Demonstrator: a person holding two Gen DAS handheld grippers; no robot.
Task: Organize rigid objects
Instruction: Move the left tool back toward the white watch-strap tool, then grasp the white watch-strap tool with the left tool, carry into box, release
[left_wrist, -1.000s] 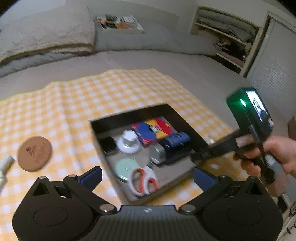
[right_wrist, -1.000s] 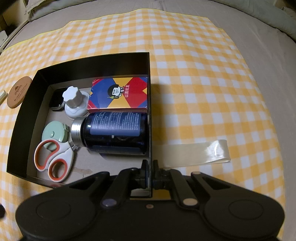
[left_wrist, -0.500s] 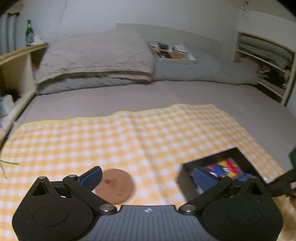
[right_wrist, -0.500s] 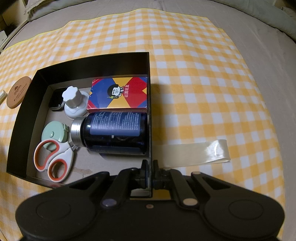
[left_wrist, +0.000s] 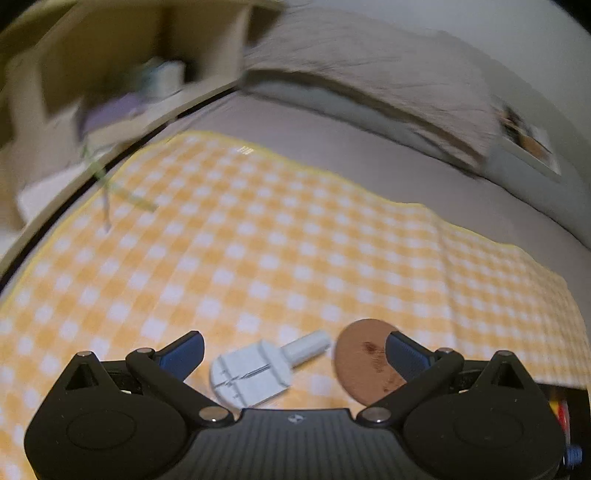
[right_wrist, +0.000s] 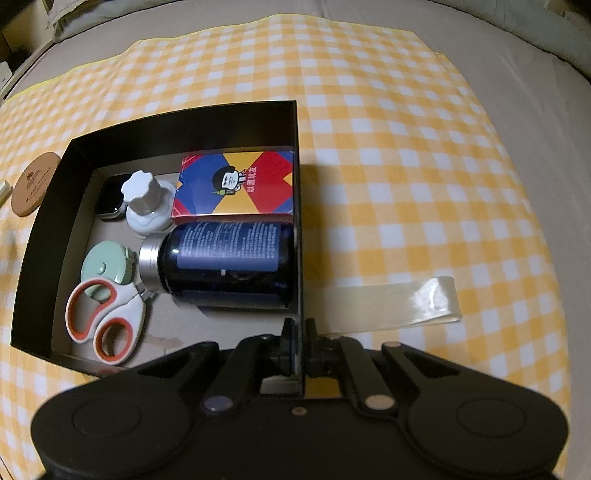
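Observation:
A black box lies on the yellow checked cloth. In it lie a dark blue bottle, a colourful card box, a white knob, a small dark device, a green round case and orange-handled scissors. My right gripper is shut on the box's right wall near its front corner. My left gripper is open above the cloth, with a small white plastic tool lying between its fingers, untouched. A round cork coaster lies just right of the tool, partly behind the right finger.
A strip of clear tape lies on the cloth right of the box. The coaster also shows left of the box. Beyond the cloth are a grey bed surface, a folded blanket and a wooden shelf at the left.
My left gripper has swung left, away from the box, past the coaster, until the white tool lies between its open fingers. The right gripper has kept still on the box wall.

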